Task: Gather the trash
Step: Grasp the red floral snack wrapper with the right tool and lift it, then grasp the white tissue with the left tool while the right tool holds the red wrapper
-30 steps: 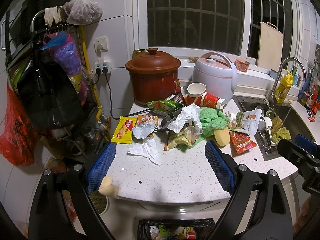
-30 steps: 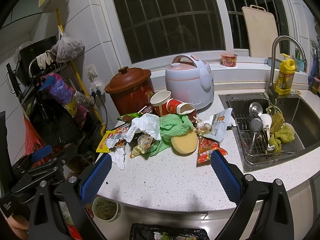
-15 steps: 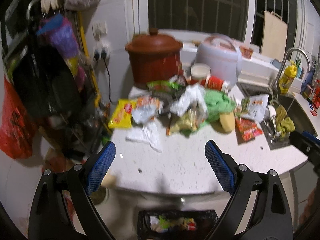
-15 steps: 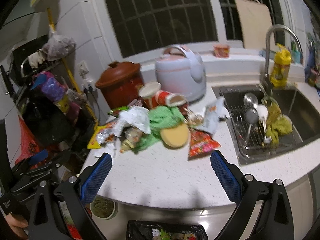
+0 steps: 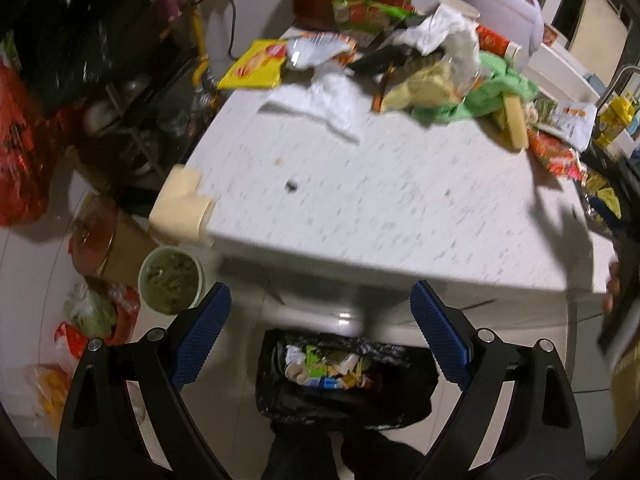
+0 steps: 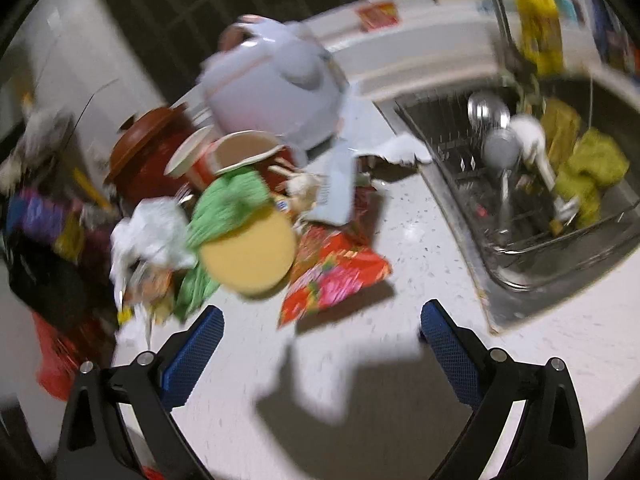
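A heap of trash lies on the white counter (image 5: 380,200): a yellow wrapper (image 5: 256,65), crumpled white paper (image 5: 332,102), a green cloth (image 5: 492,96) and a red snack packet (image 6: 336,268). My left gripper (image 5: 320,332) is open and empty, tilted down over a black-lined trash bin (image 5: 340,372) on the floor below the counter's front edge. My right gripper (image 6: 320,340) is open and empty, low over the counter just in front of the red packet and a round yellow sponge (image 6: 248,256). The right wrist view is blurred.
A white rice cooker (image 6: 276,96), a brown clay pot (image 6: 148,148) and paper cups (image 6: 240,156) stand behind the heap. A sink (image 6: 532,184) with utensils lies to the right. A green bowl (image 5: 171,280), bags and a cluttered rack stand on the floor at the left.
My left gripper has tipped downward, bringing the floor bin into view. My right gripper has moved forward and down toward the red packet. Both stay open.
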Action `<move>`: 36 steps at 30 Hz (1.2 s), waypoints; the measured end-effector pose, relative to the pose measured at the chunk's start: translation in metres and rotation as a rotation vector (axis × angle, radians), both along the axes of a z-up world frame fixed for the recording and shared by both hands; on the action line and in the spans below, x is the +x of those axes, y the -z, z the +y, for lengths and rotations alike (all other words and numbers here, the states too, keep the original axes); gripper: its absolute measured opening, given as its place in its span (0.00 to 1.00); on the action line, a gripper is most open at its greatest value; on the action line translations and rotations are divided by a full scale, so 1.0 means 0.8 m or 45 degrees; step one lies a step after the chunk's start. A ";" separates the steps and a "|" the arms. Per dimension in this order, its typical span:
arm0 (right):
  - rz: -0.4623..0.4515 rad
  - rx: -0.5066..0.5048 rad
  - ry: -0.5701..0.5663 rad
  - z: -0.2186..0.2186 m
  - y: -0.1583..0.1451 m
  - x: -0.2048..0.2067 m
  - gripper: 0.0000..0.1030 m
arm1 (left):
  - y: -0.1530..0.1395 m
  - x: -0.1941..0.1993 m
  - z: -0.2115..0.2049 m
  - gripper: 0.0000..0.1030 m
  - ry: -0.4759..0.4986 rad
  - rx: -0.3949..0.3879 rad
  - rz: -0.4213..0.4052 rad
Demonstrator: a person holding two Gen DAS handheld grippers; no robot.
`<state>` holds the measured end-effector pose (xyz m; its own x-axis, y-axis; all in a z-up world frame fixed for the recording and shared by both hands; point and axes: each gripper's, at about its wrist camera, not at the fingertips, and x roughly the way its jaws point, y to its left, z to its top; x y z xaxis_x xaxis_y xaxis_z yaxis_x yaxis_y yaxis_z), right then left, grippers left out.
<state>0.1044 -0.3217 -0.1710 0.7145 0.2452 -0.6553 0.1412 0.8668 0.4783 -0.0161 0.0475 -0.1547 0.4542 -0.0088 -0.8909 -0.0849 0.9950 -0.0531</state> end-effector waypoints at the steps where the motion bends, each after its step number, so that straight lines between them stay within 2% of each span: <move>1: 0.009 0.030 0.011 -0.004 0.007 0.012 0.95 | 0.003 -0.002 0.003 0.86 -0.005 0.014 0.013; 3: 0.019 0.077 0.017 -0.012 0.018 0.033 0.92 | 0.008 -0.009 0.008 0.86 -0.014 0.033 0.037; 4: 0.030 0.080 0.010 -0.012 0.021 0.041 0.88 | 0.009 -0.012 0.009 0.86 -0.025 0.033 0.050; 5: 0.043 0.078 -0.006 -0.011 0.025 0.049 0.72 | 0.010 -0.011 0.009 0.86 -0.033 0.030 0.051; 6: 0.058 0.075 -0.030 -0.010 0.029 0.057 0.63 | 0.009 -0.009 0.010 0.86 -0.037 0.021 0.049; 7: 0.077 0.092 -0.081 -0.007 0.034 0.067 0.44 | 0.009 -0.012 0.009 0.86 -0.036 0.012 0.050; 10: 0.083 0.151 -0.125 -0.007 0.034 0.072 0.31 | 0.013 -0.004 0.003 0.86 -0.002 -0.034 0.083; 12: 0.077 0.158 -0.140 -0.007 0.026 0.064 0.28 | 0.015 0.005 -0.001 0.86 0.013 -0.079 0.094; 15: 0.045 0.189 -0.179 -0.011 0.015 0.046 0.24 | 0.016 0.022 -0.008 0.86 0.043 -0.232 0.100; 19: -0.004 0.234 -0.212 -0.013 -0.010 -0.003 0.23 | 0.003 0.039 -0.010 0.86 -0.051 -0.314 -0.015; 21: -0.030 0.259 -0.218 -0.019 -0.022 -0.025 0.23 | -0.001 0.059 -0.018 0.86 -0.055 -0.314 -0.030; 24: -0.067 0.278 -0.214 -0.025 -0.037 -0.054 0.23 | -0.016 0.102 -0.038 0.86 0.026 -0.187 -0.067; 25: -0.085 0.281 -0.210 -0.026 -0.044 -0.068 0.23 | -0.024 0.118 -0.043 0.86 0.059 -0.182 -0.078; 29: -0.095 0.264 -0.235 -0.024 -0.055 -0.100 0.23 | -0.055 0.177 -0.054 0.86 0.118 -0.239 -0.127; 31: -0.097 0.233 -0.245 -0.018 -0.060 -0.113 0.23 | -0.072 0.210 -0.058 0.86 0.107 -0.274 -0.179; 34: -0.097 0.239 -0.256 -0.012 -0.059 -0.126 0.23 | -0.075 0.250 -0.064 0.86 0.074 -0.284 -0.173; 35: -0.099 0.237 -0.262 -0.009 -0.060 -0.130 0.23 | -0.073 0.262 -0.064 0.79 0.068 -0.286 -0.164; 36: -0.098 0.238 -0.266 -0.007 -0.060 -0.133 0.23 | -0.072 0.268 -0.064 0.59 0.084 -0.317 -0.167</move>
<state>-0.0020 -0.3275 -0.1232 0.6817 0.5041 -0.5303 -0.0745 0.7688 0.6351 0.1982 -0.0039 -0.0967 0.5568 -0.2531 -0.7911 0.0031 0.9531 -0.3028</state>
